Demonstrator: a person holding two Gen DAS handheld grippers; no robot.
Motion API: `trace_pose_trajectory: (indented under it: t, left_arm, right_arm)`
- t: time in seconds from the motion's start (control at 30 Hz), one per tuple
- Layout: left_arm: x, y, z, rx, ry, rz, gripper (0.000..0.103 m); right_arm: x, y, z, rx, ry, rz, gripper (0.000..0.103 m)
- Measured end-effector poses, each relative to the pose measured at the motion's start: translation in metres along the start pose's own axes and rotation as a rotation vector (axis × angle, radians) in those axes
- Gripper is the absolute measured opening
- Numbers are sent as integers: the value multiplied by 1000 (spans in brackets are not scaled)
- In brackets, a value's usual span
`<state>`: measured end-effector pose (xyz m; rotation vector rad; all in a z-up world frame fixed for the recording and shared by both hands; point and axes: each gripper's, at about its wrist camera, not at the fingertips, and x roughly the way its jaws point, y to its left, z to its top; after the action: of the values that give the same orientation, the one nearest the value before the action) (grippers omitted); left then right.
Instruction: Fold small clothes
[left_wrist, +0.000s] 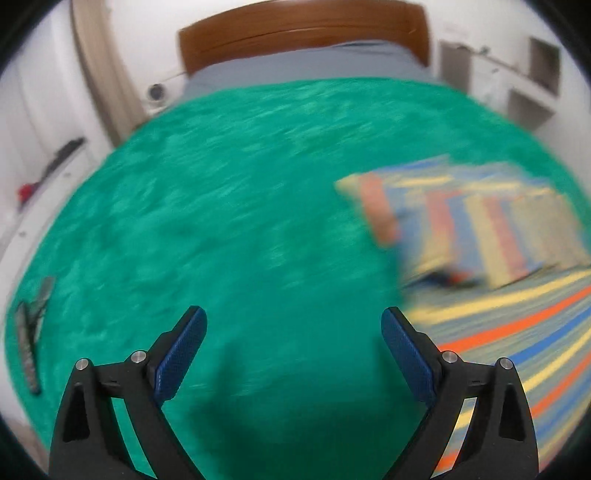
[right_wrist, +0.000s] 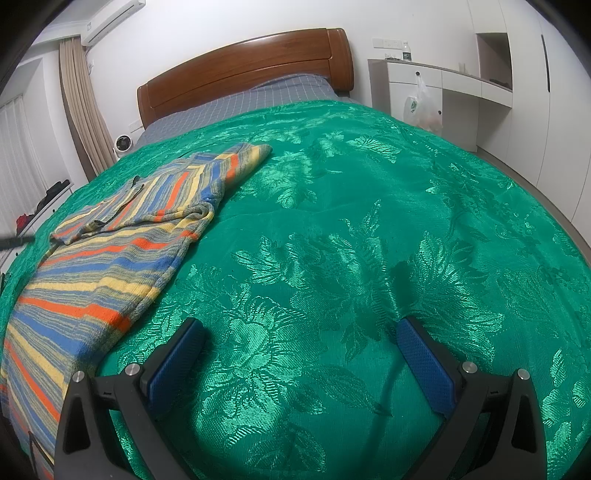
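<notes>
With both grippers, left and right, spread and empty, the striped sweater (sleeve folded in) should be gripped at its hem near the bedspread's near edge.

The right gripper hangs with jaws wide apart over a green floral bedspread, nothing between them. On the left lies a striped garment, its far part folded over. A wooden headboard stands far behind.
</notes>
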<state>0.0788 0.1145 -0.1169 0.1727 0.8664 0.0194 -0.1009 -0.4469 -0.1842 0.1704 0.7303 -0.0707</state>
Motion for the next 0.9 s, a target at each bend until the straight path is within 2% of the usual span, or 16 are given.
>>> trace_pose_trajectory:
  t: [0.1, 0.13, 0.2, 0.33, 0.9]
  left_arm:
    - [31, 29, -22, -78, 57, 40, 97]
    - [40, 34, -30, -105, 75, 22, 102]
    - [44, 45, -42, -175, 41, -32, 103]
    - [43, 40, -42, -155, 43, -11, 103]
    - [46, 40, -46, -177, 4, -31, 103]
  right_arm:
    - [0, 1, 0, -3, 1, -3, 103]
    - [0, 1, 0, -3, 2, -4, 103]
    - [1, 1, 0, -4, 3, -6, 103]
    - [1, 2, 0, -5, 3, -7, 103]
    - [1, 2, 0, -5, 2, -7, 103]
